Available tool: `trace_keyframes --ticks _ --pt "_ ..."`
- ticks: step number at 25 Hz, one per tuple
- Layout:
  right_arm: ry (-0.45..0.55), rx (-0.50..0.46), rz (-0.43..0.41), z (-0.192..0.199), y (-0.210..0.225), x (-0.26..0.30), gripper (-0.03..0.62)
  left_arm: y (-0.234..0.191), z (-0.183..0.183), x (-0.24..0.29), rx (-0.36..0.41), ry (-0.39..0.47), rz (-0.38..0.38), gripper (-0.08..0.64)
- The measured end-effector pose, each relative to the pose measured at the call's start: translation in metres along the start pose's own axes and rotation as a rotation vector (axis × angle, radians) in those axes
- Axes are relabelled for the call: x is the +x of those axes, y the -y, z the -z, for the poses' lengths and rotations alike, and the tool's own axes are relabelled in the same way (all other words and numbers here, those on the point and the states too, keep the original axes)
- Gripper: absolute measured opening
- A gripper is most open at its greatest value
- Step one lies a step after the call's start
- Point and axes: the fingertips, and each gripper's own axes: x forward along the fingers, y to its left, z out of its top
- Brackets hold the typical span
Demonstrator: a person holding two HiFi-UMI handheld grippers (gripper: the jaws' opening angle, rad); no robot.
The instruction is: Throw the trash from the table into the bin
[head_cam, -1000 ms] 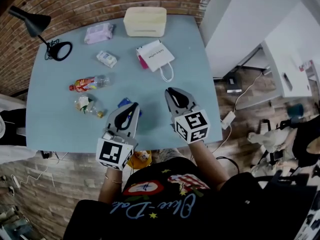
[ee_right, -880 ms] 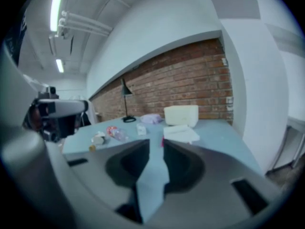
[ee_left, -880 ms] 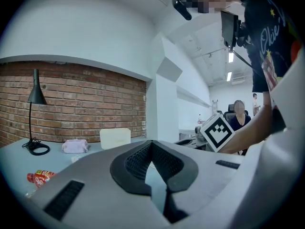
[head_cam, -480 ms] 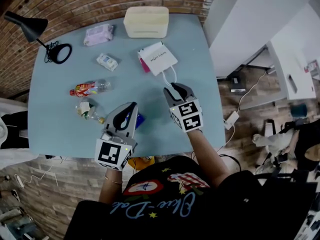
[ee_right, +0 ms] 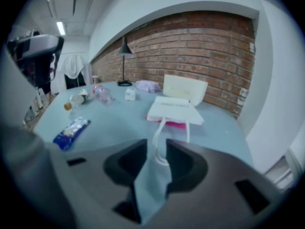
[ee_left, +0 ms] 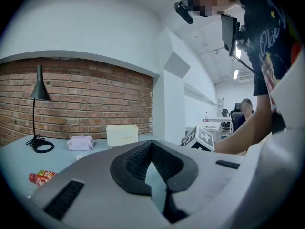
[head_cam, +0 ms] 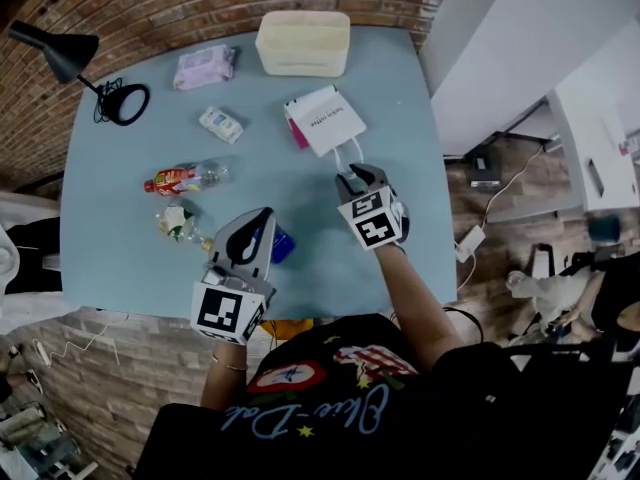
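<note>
The table (head_cam: 120,258) fills the upper middle of the head view. Its far edge lies against a brick wall (head_cam: 150,13), and its right edge runs just beside a white pillar (head_cam: 500,38). The near edge crosses the lower middle of the frame, directly under the left tongs (head_cam: 264,215).

The widest bare stretch is the centre of the tabletop, between the bottles at the left and the paper bag (head_cam: 325,120) at upper centre. A second bare strip follows the near right corner.

The right tongs (head_cam: 352,174) have just been opening. Their jaws stand a little apart with the bag's white cord handle (ee_right: 157,142) lying loosely between them, not pinched. The left tongs' jaws are together and hold nothing.

A blue wrapper (head_cam: 283,245) lies just right of the left tongs. A crushed bottle (head_cam: 180,223) and a bottle with a red label (head_cam: 180,179) lie further left. A small white packet (head_cam: 220,124), a pink pack (head_cam: 204,67) and a cream box (head_cam: 303,43) sit towards the far edge, with a black lamp (head_cam: 75,58) at upper left.

The bag carries a line of dark print that is too small to read, and the red label's lettering is equally unreadable.
</note>
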Motion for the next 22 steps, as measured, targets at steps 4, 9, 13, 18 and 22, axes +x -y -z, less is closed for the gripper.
trace_keyframes --ticks 4,9,13,18,22 --pt "-0.019 -0.013 -0.009 0.003 0.000 0.010 0.101 -0.008 0.000 -0.001 -0.010 -0.001 -0.027 0.008" --pt "-0.043 -0.033 -0.018 0.005 -0.001 0.020 0.101 -0.013 -0.001 -0.001 -0.014 -0.004 -0.043 0.008" --pt "-0.057 -0.030 -0.013 0.008 -0.002 0.023 0.100 -0.016 0.000 -0.003 -0.033 -0.023 -0.060 0.008" --pt "-0.031 -0.014 -0.009 0.004 0.001 0.017 0.050 -0.015 0.003 -0.005 -0.004 -0.012 -0.053 0.008" --pt "-0.010 -0.002 -0.038 -0.002 -0.004 0.013 0.015 -0.014 0.002 -0.007 -0.007 -0.007 -0.050 0.008"
